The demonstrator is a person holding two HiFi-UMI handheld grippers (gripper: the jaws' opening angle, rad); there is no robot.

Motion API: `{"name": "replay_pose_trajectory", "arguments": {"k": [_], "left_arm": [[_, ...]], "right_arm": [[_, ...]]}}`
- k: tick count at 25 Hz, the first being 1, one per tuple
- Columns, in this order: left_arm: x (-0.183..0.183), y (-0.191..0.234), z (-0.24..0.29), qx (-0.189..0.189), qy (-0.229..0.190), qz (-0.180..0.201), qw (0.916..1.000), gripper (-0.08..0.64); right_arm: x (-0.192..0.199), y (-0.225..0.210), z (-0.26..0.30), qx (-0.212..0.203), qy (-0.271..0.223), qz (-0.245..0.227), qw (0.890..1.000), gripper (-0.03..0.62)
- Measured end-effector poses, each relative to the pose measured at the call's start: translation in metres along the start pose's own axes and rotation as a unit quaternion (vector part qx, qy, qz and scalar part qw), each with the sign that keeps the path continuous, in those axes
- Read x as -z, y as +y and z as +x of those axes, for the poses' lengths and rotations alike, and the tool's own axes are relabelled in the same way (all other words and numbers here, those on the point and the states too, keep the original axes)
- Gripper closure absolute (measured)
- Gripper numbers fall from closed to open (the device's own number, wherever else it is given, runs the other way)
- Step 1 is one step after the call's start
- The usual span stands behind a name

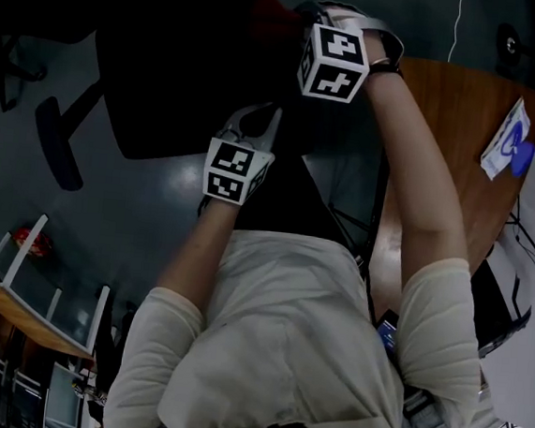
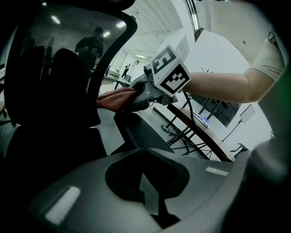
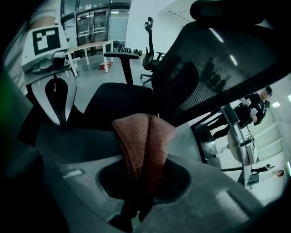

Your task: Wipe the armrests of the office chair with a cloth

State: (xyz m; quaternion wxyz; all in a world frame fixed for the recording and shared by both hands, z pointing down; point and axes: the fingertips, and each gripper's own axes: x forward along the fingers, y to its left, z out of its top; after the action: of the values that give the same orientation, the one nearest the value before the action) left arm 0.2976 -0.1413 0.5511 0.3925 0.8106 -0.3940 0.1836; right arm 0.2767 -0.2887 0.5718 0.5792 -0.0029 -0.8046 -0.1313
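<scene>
A black office chair (image 1: 167, 86) with a mesh back (image 3: 218, 59) stands in front of me. My right gripper (image 3: 136, 202) is shut on a reddish-brown cloth (image 3: 143, 141). In the left gripper view that cloth (image 2: 116, 98) is pressed on the far end of the dark near armrest (image 2: 136, 132), under the right gripper's marker cube (image 2: 169, 73). The chair's other armrest (image 3: 122, 55) rises beyond the seat (image 3: 118, 102). My left gripper (image 2: 148, 200) hangs just behind the right one, jaws together with nothing in them; its white fingers (image 3: 57, 98) meet at the tip.
A wooden table (image 1: 447, 113) carries a white and blue packet (image 1: 507, 139) to the right; its metal legs (image 2: 182, 132) stand beside the chair. A second office chair (image 3: 150, 50) and a desk (image 3: 91, 48) stand further back. People (image 3: 259, 107) are in the distance.
</scene>
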Motion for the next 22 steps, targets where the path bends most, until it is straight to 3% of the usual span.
{"name": "replay_pose_trajectory", "arguments": {"k": [6,10,14,16,19,22], "left_arm": [[-0.002,0.002,-0.001,0.001,-0.002,-0.021,0.9998,0.541],[-0.003,0.002,0.0,0.002,-0.003,-0.025,0.9997,0.541],[-0.003,0.003,0.0,0.0,0.0,-0.022,0.9998,0.541],[-0.003,0.004,0.0,-0.001,0.0,-0.021,0.9998,0.541],[-0.005,0.007,-0.001,-0.003,-0.001,-0.021,0.9998,0.541],[-0.007,0.009,-0.001,-0.005,-0.003,-0.022,0.9997,0.541]], "right_arm": [[0.025,0.009,0.006,-0.04,0.025,-0.002,0.999,0.548],[0.034,0.013,-0.001,-0.037,0.019,0.056,0.998,0.548],[0.048,0.036,-0.002,-0.065,0.049,0.075,0.994,0.546],[0.051,0.042,-0.003,-0.052,0.054,0.096,0.993,0.546],[0.054,0.054,-0.004,-0.039,0.069,0.149,0.986,0.546],[0.061,0.082,-0.003,-0.052,0.08,0.197,0.976,0.546]]}}
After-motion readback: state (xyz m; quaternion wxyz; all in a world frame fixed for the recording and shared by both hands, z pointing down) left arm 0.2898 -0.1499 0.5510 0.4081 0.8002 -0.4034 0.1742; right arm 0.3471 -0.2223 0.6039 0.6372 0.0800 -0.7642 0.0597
